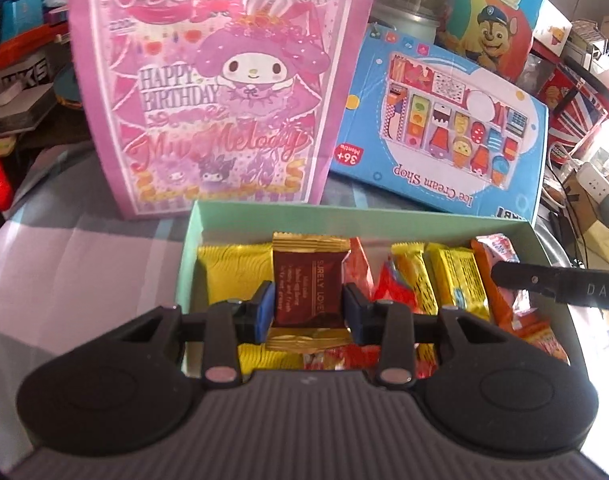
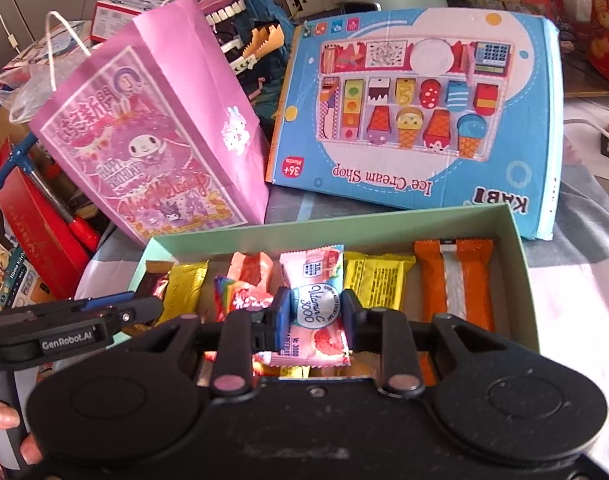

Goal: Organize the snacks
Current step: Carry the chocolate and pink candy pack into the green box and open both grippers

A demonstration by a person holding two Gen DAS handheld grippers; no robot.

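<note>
1. Jaws of the left gripper (image 1: 309,310) are pinching a maroon-and-gold snack packet (image 1: 309,286) by its side edges, above the left part of the mint-green box (image 1: 240,216).
2. Jaws of the right gripper (image 2: 315,320) are pinching a pink Vitamin C candy packet (image 2: 314,304), above the box's middle.
3. Judgement: each packet should be lowered flat into a bare spot beside like packets, grippers kept apart, and released only once it rests on something.
4. Box contents: yellow packets (image 1: 458,280), orange wafer packets (image 2: 454,276), red and multicoloured wrappers, loosely rowed.
5. Behind the box on the surface stand a pink gift bag (image 1: 208,80) and a blue toy box (image 2: 424,100).
</note>
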